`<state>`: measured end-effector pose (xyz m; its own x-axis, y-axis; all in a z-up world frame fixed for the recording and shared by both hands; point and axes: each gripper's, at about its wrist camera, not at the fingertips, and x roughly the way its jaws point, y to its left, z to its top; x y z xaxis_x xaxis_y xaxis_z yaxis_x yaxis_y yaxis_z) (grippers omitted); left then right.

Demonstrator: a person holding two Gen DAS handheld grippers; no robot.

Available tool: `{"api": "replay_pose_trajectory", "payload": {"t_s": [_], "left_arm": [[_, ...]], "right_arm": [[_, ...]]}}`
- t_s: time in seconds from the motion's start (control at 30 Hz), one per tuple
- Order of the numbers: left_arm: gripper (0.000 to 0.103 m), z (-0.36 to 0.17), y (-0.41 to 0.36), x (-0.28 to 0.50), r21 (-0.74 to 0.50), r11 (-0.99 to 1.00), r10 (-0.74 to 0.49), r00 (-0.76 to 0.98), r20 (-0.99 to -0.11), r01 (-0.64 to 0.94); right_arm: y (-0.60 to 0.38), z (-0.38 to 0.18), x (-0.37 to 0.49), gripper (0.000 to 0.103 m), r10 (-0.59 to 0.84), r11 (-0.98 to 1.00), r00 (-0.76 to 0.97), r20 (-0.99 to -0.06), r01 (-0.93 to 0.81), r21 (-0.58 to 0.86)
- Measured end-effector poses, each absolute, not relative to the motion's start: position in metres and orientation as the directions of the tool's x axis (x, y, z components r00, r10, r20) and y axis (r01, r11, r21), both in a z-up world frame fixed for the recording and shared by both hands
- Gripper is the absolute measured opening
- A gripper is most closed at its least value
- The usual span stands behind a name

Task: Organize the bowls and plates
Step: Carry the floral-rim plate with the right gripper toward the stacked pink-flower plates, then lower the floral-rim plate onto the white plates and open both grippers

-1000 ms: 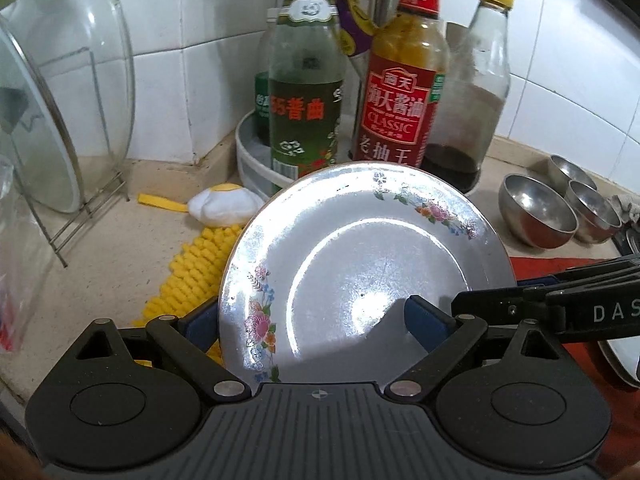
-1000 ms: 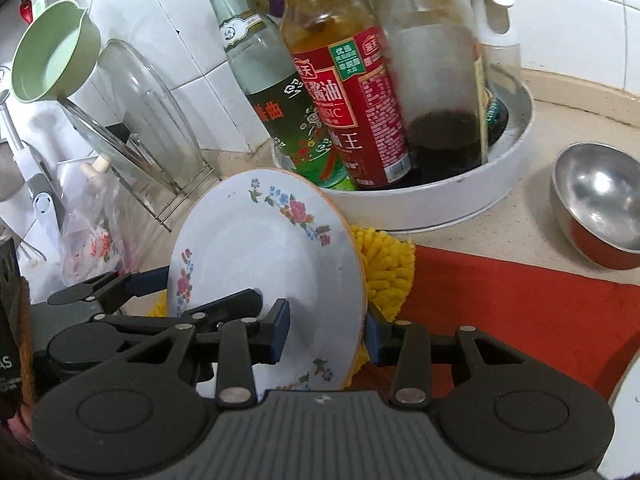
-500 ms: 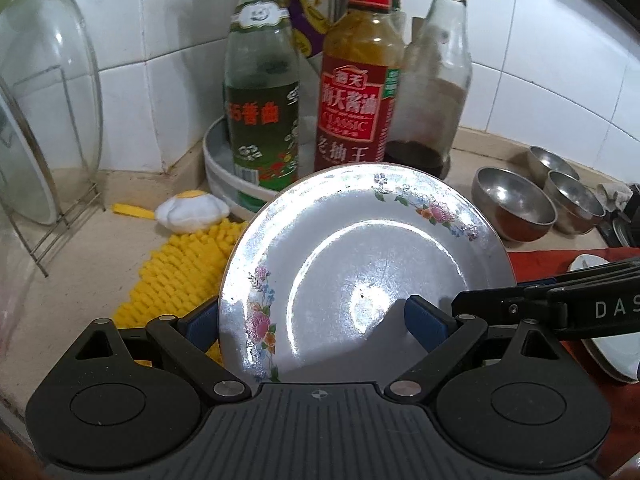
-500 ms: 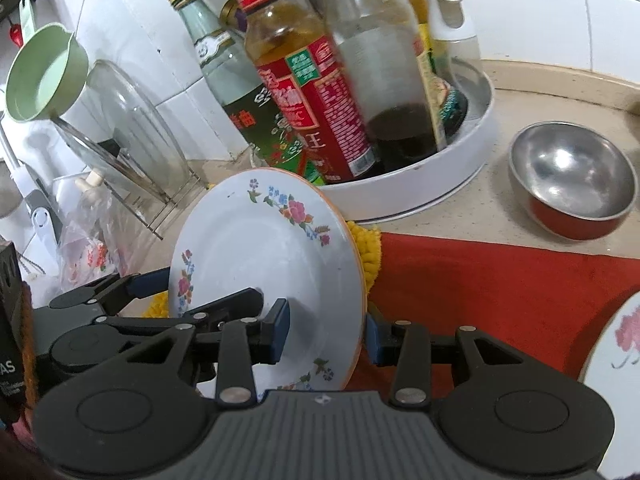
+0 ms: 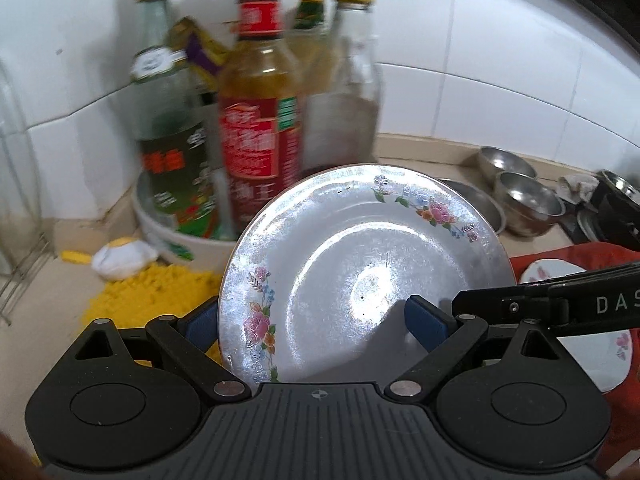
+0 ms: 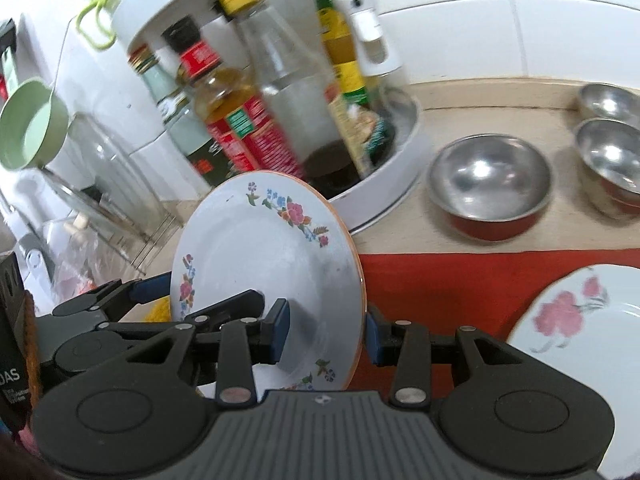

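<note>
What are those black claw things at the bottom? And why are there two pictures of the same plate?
Those claws are grippers, squeeze-tools a person holds, one in each hand. Each carries a little camera, so you get two pictures: one from the left gripper, one from the right gripper. Both pinch the same flowered plate, held up on its edge. Behind it, sauce bottles stand in a white round tray. On the counter sit shiny metal bowls, and another flowered plate lies on a red cloth.

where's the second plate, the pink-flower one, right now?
The pink-flower plate lies flat on the red cloth at the lower right of the right wrist view, in front of the steel bowls, right of the held plate.
</note>
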<state>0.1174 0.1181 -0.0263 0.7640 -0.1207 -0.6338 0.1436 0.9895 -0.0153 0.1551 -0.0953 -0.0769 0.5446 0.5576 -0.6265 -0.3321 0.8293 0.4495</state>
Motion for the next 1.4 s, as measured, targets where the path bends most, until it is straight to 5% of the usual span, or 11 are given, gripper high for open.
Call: {"api": "replay_pose_trajectory", "payload": {"t_s": [0.87, 1.4], "left_arm": [[0.097, -0.025, -0.022, 0.128, -0.009, 0.881, -0.375, 0.686, -0.623, 0.474], [0.097, -0.042, -0.08, 0.133, 0.016, 0.824, -0.414, 0.622, -0.665, 0.566]], "right_arm": [[-0.239, -0.078, 0.094, 0.036, 0.341, 0.881, 0.709, -0.617, -0.012, 0.473], [-0.292, -0.096, 0.084, 0.036, 0.264, 0.867, 0.702, -0.662, 0.128, 0.481]]}}
